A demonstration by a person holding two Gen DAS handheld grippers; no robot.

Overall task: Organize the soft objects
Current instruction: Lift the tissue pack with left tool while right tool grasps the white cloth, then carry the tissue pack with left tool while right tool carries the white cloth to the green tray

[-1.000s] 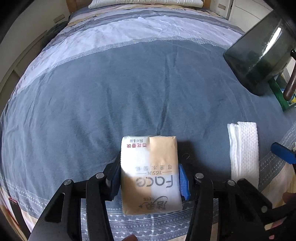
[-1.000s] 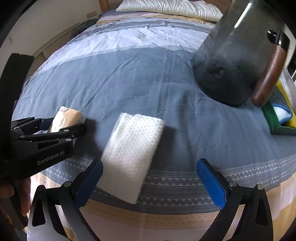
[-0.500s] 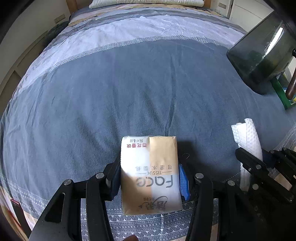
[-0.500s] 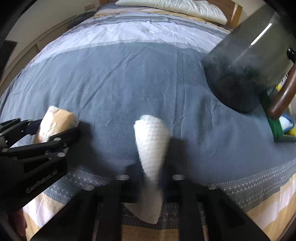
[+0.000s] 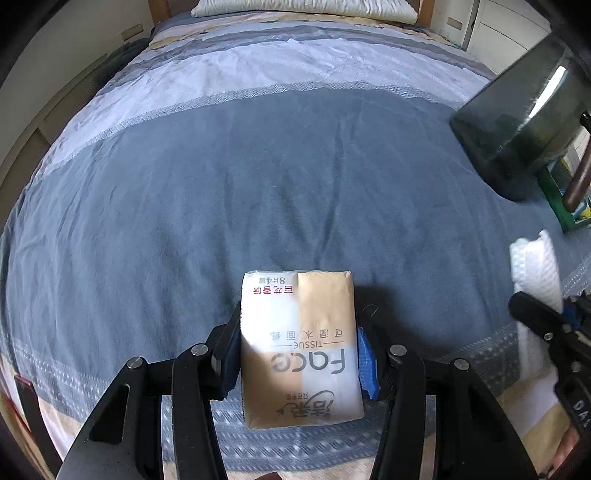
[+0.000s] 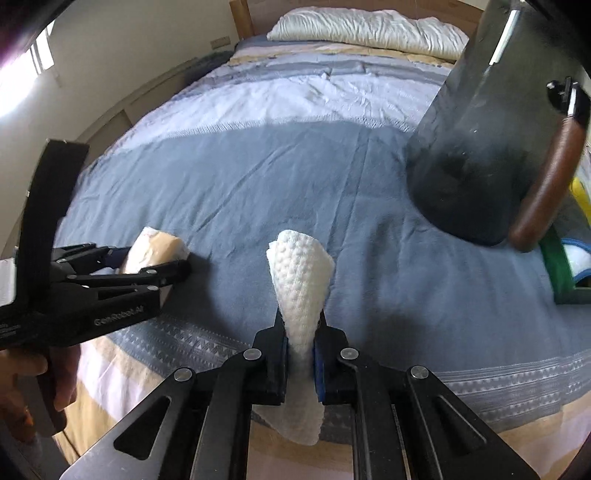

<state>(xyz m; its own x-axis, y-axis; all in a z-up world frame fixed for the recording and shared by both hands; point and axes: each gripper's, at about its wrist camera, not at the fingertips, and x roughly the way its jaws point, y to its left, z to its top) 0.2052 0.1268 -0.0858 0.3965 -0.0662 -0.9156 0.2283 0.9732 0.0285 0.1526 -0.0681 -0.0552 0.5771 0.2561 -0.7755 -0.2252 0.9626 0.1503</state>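
A white and tan tissue pack (image 5: 300, 347) sits between the blue pads of my left gripper (image 5: 299, 360), which is shut on it above the bedspread. From the right wrist view the same tissue pack (image 6: 157, 249) shows at the left, in the left gripper (image 6: 155, 267). My right gripper (image 6: 300, 349) is shut on a folded white textured cloth (image 6: 301, 280), pinched so that it bends upward and hangs below the fingers. In the left wrist view that cloth (image 5: 535, 269) appears at the right edge.
A dark translucent bin (image 6: 480, 147) with a brown handle (image 6: 543, 188) stands on the bed at the right. A green box (image 6: 561, 273) with blue-edged items lies beside it. A blue-grey bedspread (image 5: 221, 192) stretches ahead to a white pillow (image 6: 365, 31). A hand (image 6: 22, 391) holds the left gripper.
My right gripper went from wide open over the flat cloth to shut on it, and the cloth now stands pinched and lifted off the bed. The left gripper has kept still with the pack.
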